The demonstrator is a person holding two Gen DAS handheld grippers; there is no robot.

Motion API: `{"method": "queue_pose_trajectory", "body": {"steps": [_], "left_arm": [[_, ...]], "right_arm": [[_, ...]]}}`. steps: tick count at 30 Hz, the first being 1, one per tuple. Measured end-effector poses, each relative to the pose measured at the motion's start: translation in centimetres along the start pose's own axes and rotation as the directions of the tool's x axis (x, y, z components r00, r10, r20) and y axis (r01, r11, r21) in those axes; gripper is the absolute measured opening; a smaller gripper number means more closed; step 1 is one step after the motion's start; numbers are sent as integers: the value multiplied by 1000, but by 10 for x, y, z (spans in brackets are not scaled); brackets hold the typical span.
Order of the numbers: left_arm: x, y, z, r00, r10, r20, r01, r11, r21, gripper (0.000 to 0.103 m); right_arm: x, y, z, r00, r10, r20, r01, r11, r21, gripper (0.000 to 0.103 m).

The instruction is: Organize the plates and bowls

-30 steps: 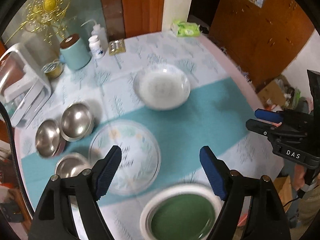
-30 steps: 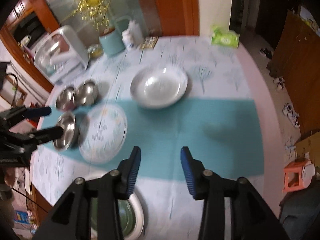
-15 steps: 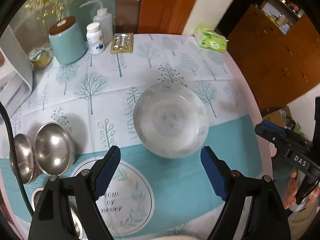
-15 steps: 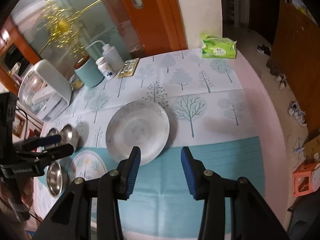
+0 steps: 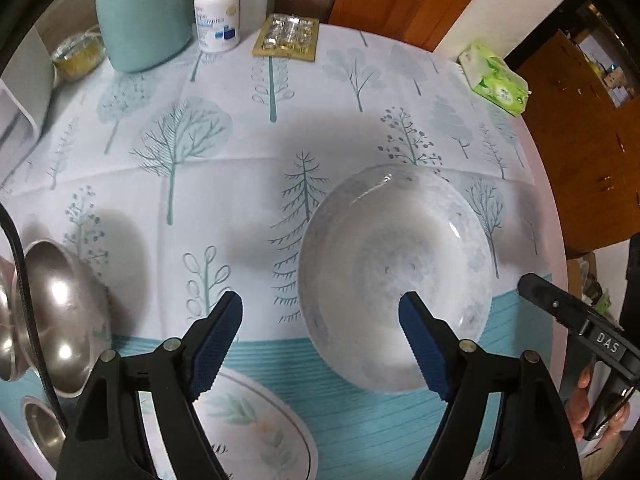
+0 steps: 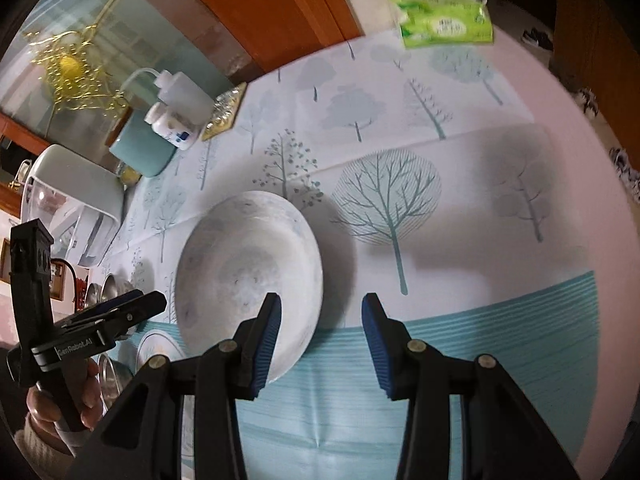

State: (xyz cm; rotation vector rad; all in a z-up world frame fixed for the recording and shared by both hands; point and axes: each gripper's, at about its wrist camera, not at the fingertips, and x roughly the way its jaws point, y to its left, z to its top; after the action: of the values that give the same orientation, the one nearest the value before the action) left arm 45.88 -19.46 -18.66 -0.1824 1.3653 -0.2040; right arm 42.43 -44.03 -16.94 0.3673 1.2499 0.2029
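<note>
My left gripper (image 5: 320, 320) hangs wide open over the tablecloth (image 5: 240, 184). White bowl (image 5: 394, 276) sits at 3 o'clock of center, my right pad in front of its near rim. Steel bowls (image 5: 60, 320) at 9 o'clock, patterned plate (image 5: 256, 436) at 6. Teal canister (image 5: 142, 20) and pill bottle (image 5: 216, 12) at 11, tissue pack (image 5: 496, 80) at 2. Right gripper (image 5: 580, 328) at 4 o'clock edge.

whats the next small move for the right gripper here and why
Probably ease the right gripper forward and down so its open jaws straddle the near-right rim of the white speckled ceramic bowl. Its left finger already overlaps that rim, the bowl sits untouched on the tree-print tablecloth, and nothing is held.
</note>
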Motion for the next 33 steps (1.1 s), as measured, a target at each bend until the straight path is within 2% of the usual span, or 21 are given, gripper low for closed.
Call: {"method": "queue_pose_trajectory", "body": {"steps": [4, 6, 9, 11, 14, 17, 21, 25, 33], "left_arm": [[11, -1, 3, 1000, -27, -11, 27, 1000, -3, 70], [16, -2, 3, 999, -36, -20, 36, 999, -2, 68], [25, -4, 3, 997, -61, -53, 61, 998, -2, 51], [30, -3, 2, 995, -66, -68, 65, 998, -11, 50], [35, 1, 1, 995, -69, -78, 67, 997, -23, 42], [36, 6, 0, 995, -56, -84, 55, 998, -18, 29], [40, 16, 2, 995, -56, -84, 54, 998, -26, 10], [41, 24, 3, 994, -74, -83, 71, 996, -46, 9], [46, 16, 8, 994, -41, -101, 39, 999, -17, 8]], "right_arm": [[17, -4, 5, 1000, 7, -23, -6, 1000, 18, 40], [23, -4, 6, 999, 20, -38, -19, 1000, 18, 28], [35, -1, 8, 996, 37, -77, -36, 999, 13, 16], [40, 1, 8, 996, 33, -87, -32, 999, 5, 14], [44, 3, 7, 995, 22, -96, -23, 1000, -3, 9], [46, 0, 7, 995, 21, -100, -21, 1000, 8, 4], [48, -2, 8, 994, 34, -108, -32, 999, 23, 4], [48, 0, 9, 994, 22, -111, -21, 1000, 8, 4], [49, -2, 10, 993, 36, -114, -33, 999, 25, 4]]}}
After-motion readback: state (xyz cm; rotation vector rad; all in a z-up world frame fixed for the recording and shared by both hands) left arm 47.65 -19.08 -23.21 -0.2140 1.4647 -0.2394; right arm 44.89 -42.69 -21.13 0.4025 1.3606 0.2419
